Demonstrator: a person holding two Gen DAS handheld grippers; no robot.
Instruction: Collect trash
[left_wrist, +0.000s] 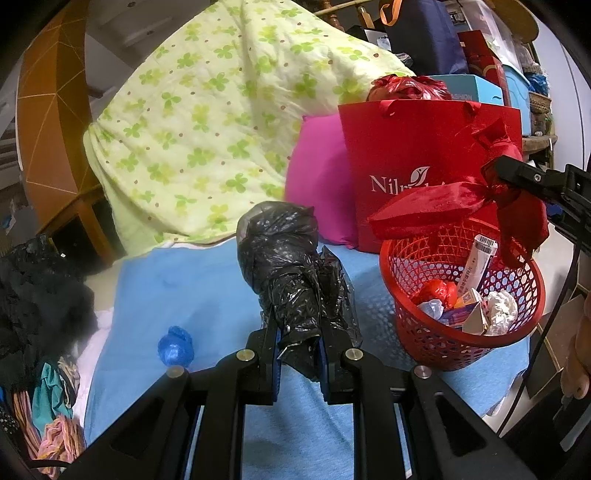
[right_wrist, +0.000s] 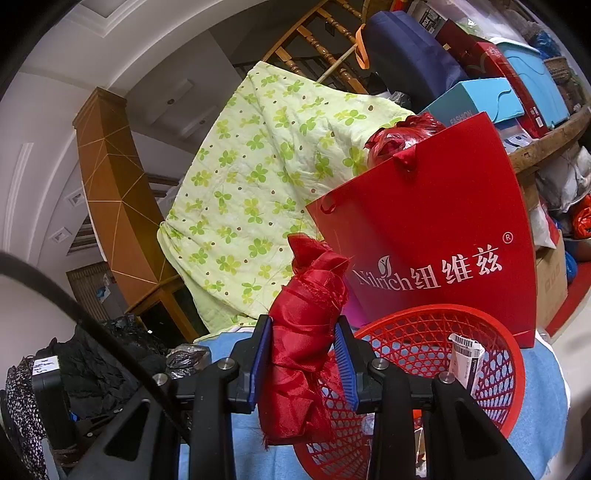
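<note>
My left gripper (left_wrist: 298, 352) is shut on a crumpled black plastic bag (left_wrist: 284, 266), held above the blue sheet (left_wrist: 177, 291). A red mesh basket (left_wrist: 465, 295) stands to its right, holding crumpled paper, a tube and cartons. In the right wrist view my right gripper (right_wrist: 303, 354) is shut on a bunched red cloth (right_wrist: 306, 325), just over the basket's (right_wrist: 436, 332) near-left rim. The same red cloth (left_wrist: 450, 210) hangs over the basket in the left wrist view, with the right gripper's fingers (left_wrist: 524, 177) at the right edge. A small blue wad (left_wrist: 176, 345) lies on the sheet at the left.
A red paper shopping bag (left_wrist: 417, 158) stands behind the basket, beside a pink cushion (left_wrist: 321, 173). A green clover-print quilt (left_wrist: 207, 122) is heaped at the back. Dark clothes (left_wrist: 40, 295) pile at the left. Boxes (right_wrist: 476, 99) and a wooden stair rail (right_wrist: 317, 48) are behind.
</note>
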